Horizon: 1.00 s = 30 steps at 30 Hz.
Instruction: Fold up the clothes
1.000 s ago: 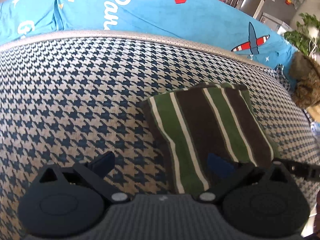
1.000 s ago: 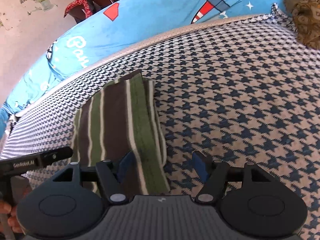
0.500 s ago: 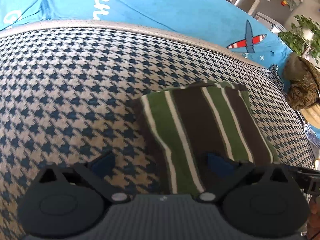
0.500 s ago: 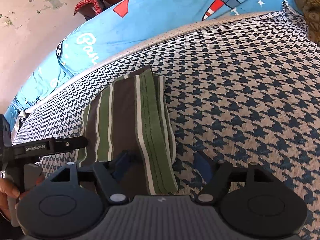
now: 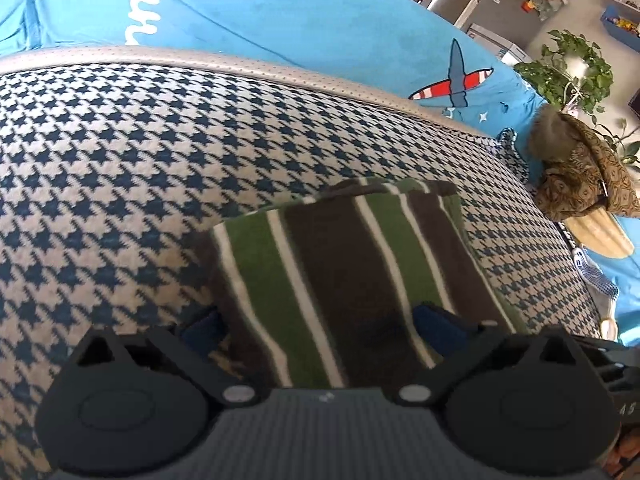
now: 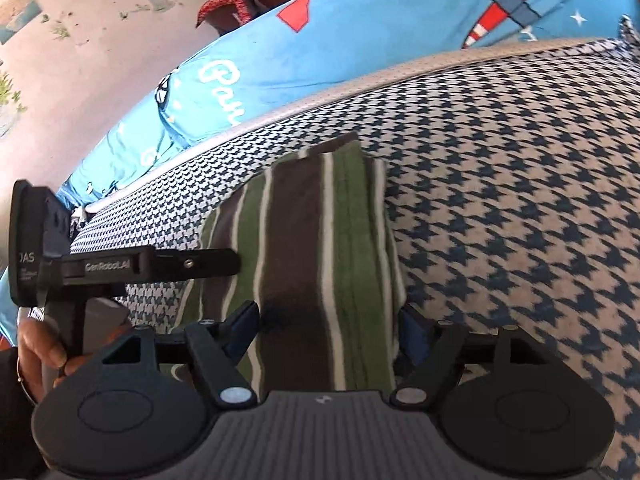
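The striped cloth [image 5: 340, 276] lies folded mid-cushion [image 5: 120, 168], soft, light and layered. The left gripper [image 5: 316, 320] and right gripper [image 6: 328, 320] both stand spread astride its near edge, gripping nothing. Any hold should pinch all layers there.

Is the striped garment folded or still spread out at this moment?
Folded. The striped garment lies as a compact rectangle on the houndstooth surface, with stacked layer edges showing along its right side in the right wrist view.

you're seeing "genrobot.ai" printed on the left hand-held gripper [image 6: 120, 266], and white script letters "pa…" showing on the blue blanket [image 6: 222, 80].
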Motion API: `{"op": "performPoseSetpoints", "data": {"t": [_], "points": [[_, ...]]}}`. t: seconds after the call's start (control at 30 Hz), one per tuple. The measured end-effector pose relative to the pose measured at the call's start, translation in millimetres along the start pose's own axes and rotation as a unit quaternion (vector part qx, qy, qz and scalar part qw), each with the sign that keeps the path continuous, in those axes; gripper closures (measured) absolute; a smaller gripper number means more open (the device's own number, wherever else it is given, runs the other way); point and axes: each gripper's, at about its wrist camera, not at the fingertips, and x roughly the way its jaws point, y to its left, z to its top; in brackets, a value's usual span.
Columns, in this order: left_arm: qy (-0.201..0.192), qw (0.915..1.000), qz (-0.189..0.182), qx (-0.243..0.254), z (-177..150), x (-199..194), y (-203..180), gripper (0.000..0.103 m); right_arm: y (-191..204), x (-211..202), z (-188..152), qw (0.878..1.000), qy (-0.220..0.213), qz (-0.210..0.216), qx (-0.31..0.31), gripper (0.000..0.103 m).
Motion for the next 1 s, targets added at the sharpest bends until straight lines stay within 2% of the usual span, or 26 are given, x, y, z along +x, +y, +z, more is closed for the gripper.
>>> {"op": "performPoseSetpoints", "data": {"t": [0.2, 0.43, 0.5, 0.57, 0.63, 0.73, 0.77, 0.8, 0.87, 0.97, 1.0], "points": [[-0.003, 0.9999, -0.012, 0.009, 7, 12, -7, 0.0, 3, 8, 3, 1.0, -0.004, 0.006, -0.011, 0.03], [-0.012, 0.9997, -0.009, 0.017, 8, 16, -14, 0.001, 6, 15, 7, 1.0, -0.01, 0.006, -0.019, 0.031], [-0.013, 0.9997, -0.006, 0.019, 8, 15, -15, 0.006, 6, 16, 8, 1.0, -0.011, 0.006, -0.019, 0.038], [-0.015, 0.9997, -0.002, 0.018, 7, 13, -14, 0.009, 4, 15, 8, 1.0, -0.01, 0.007, -0.016, 0.051], [-0.017, 0.9998, -0.006, 0.009, 7, 11, -10, 0.012, 2, 14, 8, 1.0, -0.01, 0.008, -0.013, 0.057], [-0.02, 0.9997, -0.012, -0.003, 6, 8, -5, 0.013, -1, 13, 7, 1.0, -0.009, 0.009, -0.008, 0.058], [-0.02, 0.9997, -0.013, -0.003, 5, 8, -4, 0.011, -2, 12, 7, 1.0, -0.009, 0.01, -0.006, 0.058], [-0.02, 0.9997, -0.013, 0.003, 5, 10, -6, 0.006, -3, 12, 7, 1.0, -0.009, 0.01, -0.005, 0.058], [-0.023, 0.9995, 0.001, 0.023, 2, 14, -13, 0.0, -5, 11, 7, 1.0, -0.008, 0.011, -0.001, 0.057], [-0.03, 0.9975, 0.032, 0.054, -3, 20, -27, 0.001, -7, 10, 6, 1.0, -0.009, 0.01, 0.0, 0.057], [-0.035, 0.9967, 0.043, 0.06, -6, 20, -31, 0.005, -5, 10, 6, 1.0, -0.01, 0.005, -0.004, 0.057]]}}
